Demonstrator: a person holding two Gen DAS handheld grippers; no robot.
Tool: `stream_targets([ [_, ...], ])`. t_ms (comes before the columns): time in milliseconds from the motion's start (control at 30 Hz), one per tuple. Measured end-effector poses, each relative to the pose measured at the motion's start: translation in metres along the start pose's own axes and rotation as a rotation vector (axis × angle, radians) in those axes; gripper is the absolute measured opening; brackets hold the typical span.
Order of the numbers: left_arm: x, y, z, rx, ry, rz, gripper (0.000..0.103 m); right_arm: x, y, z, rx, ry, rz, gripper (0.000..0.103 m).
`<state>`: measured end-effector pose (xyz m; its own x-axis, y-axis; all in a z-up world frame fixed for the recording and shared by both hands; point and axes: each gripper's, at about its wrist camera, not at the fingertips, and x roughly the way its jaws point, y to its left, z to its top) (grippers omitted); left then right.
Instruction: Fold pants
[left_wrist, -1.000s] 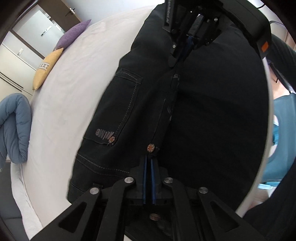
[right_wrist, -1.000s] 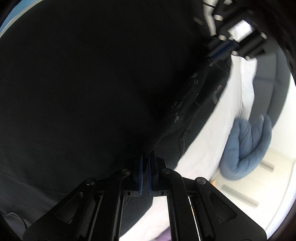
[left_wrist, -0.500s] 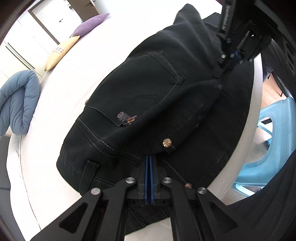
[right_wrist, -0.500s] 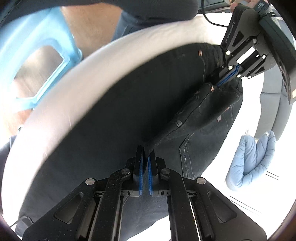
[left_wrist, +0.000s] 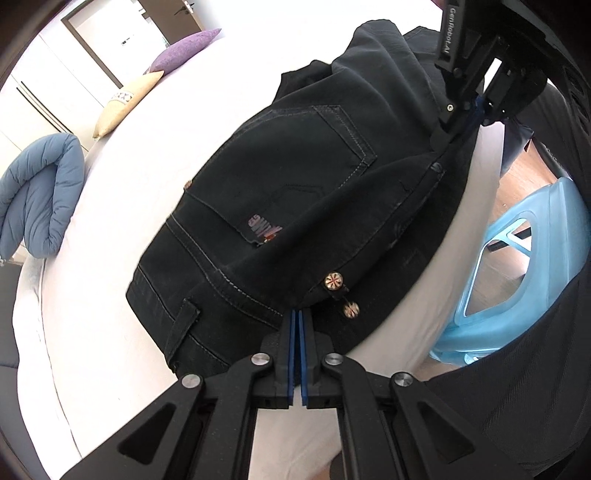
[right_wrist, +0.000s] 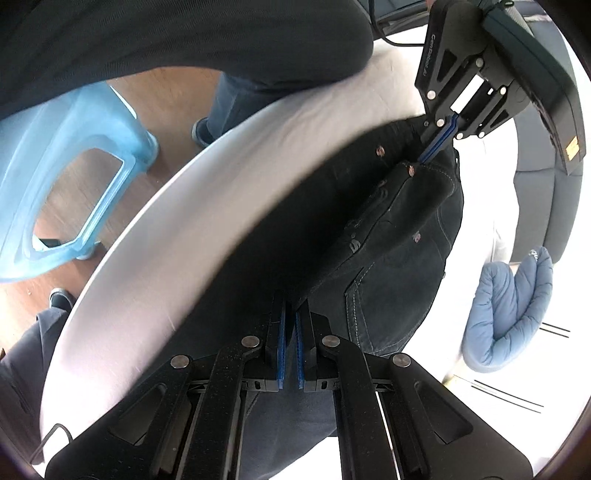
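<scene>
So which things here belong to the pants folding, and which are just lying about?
In the job:
- black pants
- left gripper, shut on them
- right gripper, shut on them
- white bed underneath

Lying about:
- blue quilt
- purple pillow
- yellow pillow
- blue stool

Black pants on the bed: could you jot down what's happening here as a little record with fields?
item: black pants, back pocket facing up
surface: white bed
left tool: shut on the pants near the waistband buttons
right tool: shut on the pants' fabric
nearby: blue folded duvet, purple pillow, yellow pillow, blue plastic stool
</scene>
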<state>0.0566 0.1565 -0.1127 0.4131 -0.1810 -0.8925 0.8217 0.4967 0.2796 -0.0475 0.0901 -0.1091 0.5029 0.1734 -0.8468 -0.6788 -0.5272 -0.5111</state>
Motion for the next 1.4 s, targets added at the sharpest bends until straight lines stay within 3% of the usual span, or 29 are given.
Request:
stream_targets([
  [233, 0.006, 0.003, -0.007, 0.010, 0.024, -0.002, 0.001, 0.007, 0.009, 0.004, 0.019, 0.010, 0.027, 0.003],
  [400, 0.028, 0.017, -0.019, -0.060, 0.074, 0.010, 0.000, 0.022, 0.017, 0.012, 0.020, 0.045, 0.034, 0.004],
  [600, 0.015, 0.022, -0.021, -0.049, 0.108, 0.027, 0.000, 0.025, 0.014, 0.012, 0.095, 0.068, 0.046, 0.004],
  [700, -0.004, 0.030, -0.013, -0.094, 0.075, 0.024, 0.000, 0.029, 0.020, 0.014, 0.080, 0.087, 0.020, 0.005],
  [833, -0.030, 0.042, 0.023, -0.180, -0.064, 0.020, 0.000, 0.031, 0.020, 0.014, 0.110, 0.101, 0.011, 0.005],
  [900, -0.022, 0.048, 0.050, -0.231, -0.118, 0.017, 0.024, 0.030, 0.021, 0.014, 0.119, 0.107, -0.004, 0.005],
  [933, -0.015, 0.045, 0.060, -0.251, -0.133, 0.006, 0.030, 0.031, 0.023, 0.015, 0.119, 0.113, -0.020, 0.005],
  [1000, 0.008, 0.040, 0.076, -0.270, -0.125, -0.010, 0.033, 0.032, 0.025, 0.015, 0.131, 0.118, -0.045, 0.005],
  [1067, 0.049, 0.028, 0.084, -0.276, -0.032, -0.057, 0.033, 0.033, 0.026, 0.015, 0.181, 0.119, -0.078, 0.005],
  [1133, 0.075, 0.004, 0.082, -0.221, 0.036, -0.033, 0.033, 0.031, 0.026, 0.015, 0.257, 0.117, -0.114, 0.006],
  [1167, 0.079, -0.001, 0.080, -0.215, 0.022, -0.011, 0.032, 0.028, 0.025, 0.013, 0.322, 0.112, -0.127, 0.007],
  [1233, 0.076, 0.010, 0.078, -0.299, 0.025, -0.055, 0.032, 0.019, 0.021, 0.005, 0.482, 0.095, -0.115, 0.012],
  [1367, 0.071, 0.011, 0.082, -0.282, 0.073, -0.027, 0.032, -0.011, 0.007, -0.044, 0.992, -0.001, -0.023, 0.015],
  [1400, 0.068, 0.012, 0.086, -0.299, 0.080, -0.014, 0.032, -0.018, 0.005, -0.065, 1.143, -0.038, 0.011, 0.026],
])
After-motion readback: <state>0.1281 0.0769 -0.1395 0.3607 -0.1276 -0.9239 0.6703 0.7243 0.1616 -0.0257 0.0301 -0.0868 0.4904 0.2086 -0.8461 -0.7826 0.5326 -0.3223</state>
